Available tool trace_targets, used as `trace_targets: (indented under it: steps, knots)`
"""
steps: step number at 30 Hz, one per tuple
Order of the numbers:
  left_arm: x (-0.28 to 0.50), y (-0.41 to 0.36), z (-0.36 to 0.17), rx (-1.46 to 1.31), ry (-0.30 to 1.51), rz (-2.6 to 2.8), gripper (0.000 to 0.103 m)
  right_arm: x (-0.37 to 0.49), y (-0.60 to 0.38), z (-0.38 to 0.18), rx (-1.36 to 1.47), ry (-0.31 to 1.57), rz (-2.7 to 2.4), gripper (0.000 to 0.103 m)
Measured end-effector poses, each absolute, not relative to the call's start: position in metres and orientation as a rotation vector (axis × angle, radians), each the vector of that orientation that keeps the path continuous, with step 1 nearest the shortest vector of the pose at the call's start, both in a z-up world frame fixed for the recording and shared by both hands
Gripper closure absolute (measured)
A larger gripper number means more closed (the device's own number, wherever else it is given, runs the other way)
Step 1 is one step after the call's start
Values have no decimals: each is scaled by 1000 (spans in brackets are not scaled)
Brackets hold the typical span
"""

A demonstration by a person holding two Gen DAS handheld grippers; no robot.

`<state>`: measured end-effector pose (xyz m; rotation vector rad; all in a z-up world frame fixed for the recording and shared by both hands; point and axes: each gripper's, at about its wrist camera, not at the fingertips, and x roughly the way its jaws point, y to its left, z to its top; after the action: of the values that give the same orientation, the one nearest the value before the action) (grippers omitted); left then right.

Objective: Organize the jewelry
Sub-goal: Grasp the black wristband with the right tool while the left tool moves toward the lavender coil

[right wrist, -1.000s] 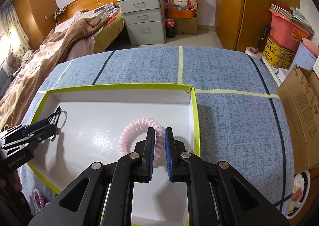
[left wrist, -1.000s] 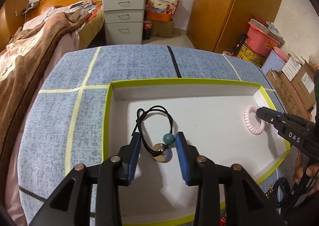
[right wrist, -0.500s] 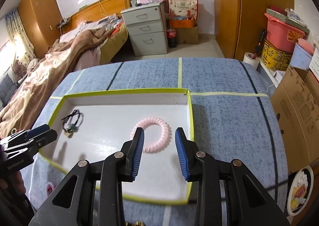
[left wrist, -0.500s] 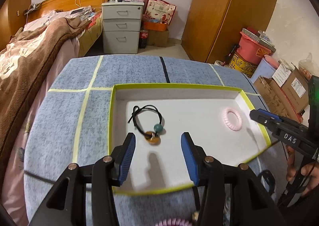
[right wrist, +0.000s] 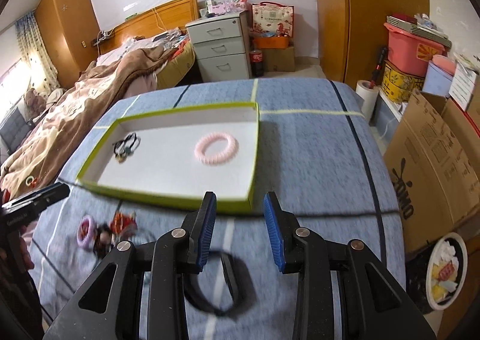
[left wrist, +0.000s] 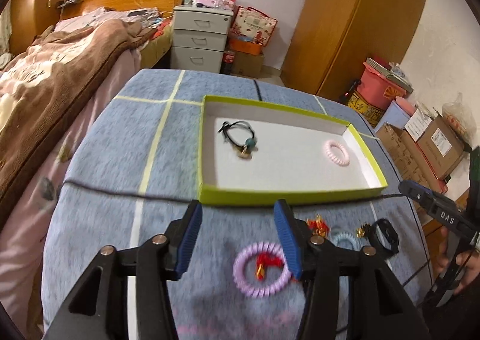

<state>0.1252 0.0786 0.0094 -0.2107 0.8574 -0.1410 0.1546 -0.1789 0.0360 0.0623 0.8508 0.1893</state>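
Note:
A green-rimmed white tray (left wrist: 288, 193) (right wrist: 168, 196) lies on the blue table. In it are a black cord bracelet with a teal bead (left wrist: 240, 137) (right wrist: 126, 145) and a pink coil ring (left wrist: 336, 153) (right wrist: 216, 148). My left gripper (left wrist: 237, 211) hangs over the cloth in front of the tray, its jaws opening and gripping nothing. A purple coil ring (left wrist: 261, 271) with a red charm lies below it. My right gripper (right wrist: 240, 199) is open and empty above a black band (right wrist: 213, 283).
Loose pieces lie on the near cloth: red-gold charms (left wrist: 318, 226), a light blue coil (left wrist: 342, 239) and the black band (left wrist: 385, 235). A bed (left wrist: 60, 76) runs along the left. Cardboard boxes (right wrist: 435, 166) stand at the right. A drawer cabinet (right wrist: 222, 49) is beyond the table.
Both grippers drew back from inside the tray to the near cloth. The right one let go of the pink coil ring and opened. The left one opened wider, away from the black bracelet.

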Motion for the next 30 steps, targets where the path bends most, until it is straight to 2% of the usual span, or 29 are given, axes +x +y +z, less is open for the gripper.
trace_targets:
  steps: [6,8,9,27,30]
  knots:
    - [101,86,3,-248,857,-124,42,127,-179,23,50,874,209,67]
    - [94,86,2,-242,856,-127,40,122,-178,18,33,885,218,58]
    - [91,85,2,-231,857,-128,40,119,-177,15,29,889,223,58]
    - [61,91,-16,-296,901,-133,40,117,-178,-8,9,952,210,58]
    - [61,88,-18,-307,908,-149,40,116,-175,-7,-13,943,217,67]
